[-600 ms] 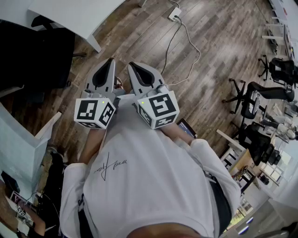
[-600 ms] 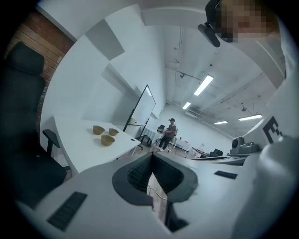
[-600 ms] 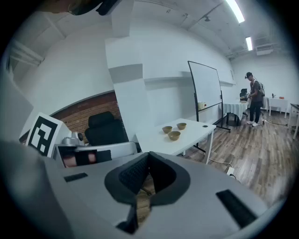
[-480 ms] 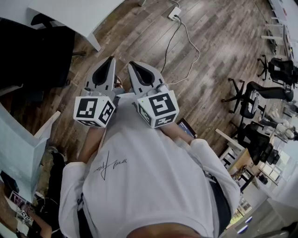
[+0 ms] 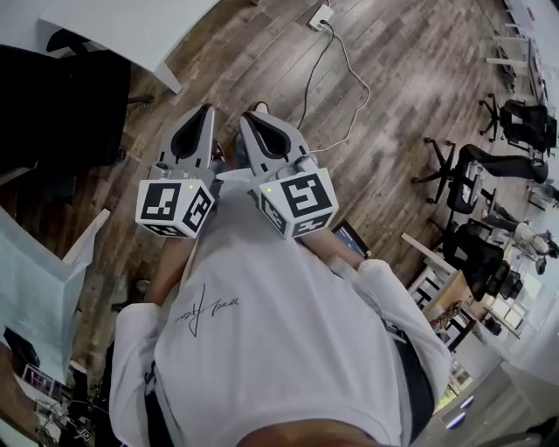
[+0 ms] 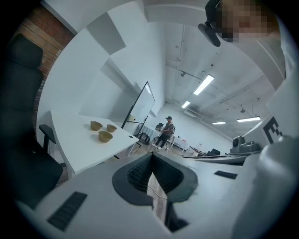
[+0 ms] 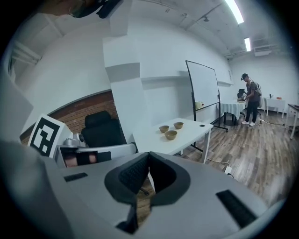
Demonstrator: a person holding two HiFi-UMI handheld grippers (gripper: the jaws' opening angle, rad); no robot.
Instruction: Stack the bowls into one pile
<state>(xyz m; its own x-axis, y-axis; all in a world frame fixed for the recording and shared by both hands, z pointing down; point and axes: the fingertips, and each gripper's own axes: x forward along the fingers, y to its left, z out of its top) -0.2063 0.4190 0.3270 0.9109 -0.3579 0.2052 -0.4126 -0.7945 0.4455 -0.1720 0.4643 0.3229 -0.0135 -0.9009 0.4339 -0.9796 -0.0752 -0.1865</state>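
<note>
Three tan bowls stand apart on a white table far ahead: in the left gripper view one bowl (image 6: 96,125) is at the back left, a second (image 6: 111,128) at the back right and a third (image 6: 105,136) in front. The right gripper view shows the same bowls (image 7: 171,135) on that table (image 7: 187,133). In the head view my left gripper (image 5: 206,111) and right gripper (image 5: 248,119) are held side by side before a white shirt, above the wooden floor. Both are shut with nothing between their jaws. No bowl shows in the head view.
A white table (image 5: 113,26) and a black office chair (image 5: 61,105) lie to the upper left. A cable runs to a floor socket (image 5: 320,17). Office chairs (image 5: 515,127) stand at the right. A whiteboard (image 7: 203,88) and a standing person (image 7: 251,100) are beyond the bowl table.
The head view has shifted slightly, so the floor and socket sit a little higher in the picture. Both grippers stay side by side and shut.
</note>
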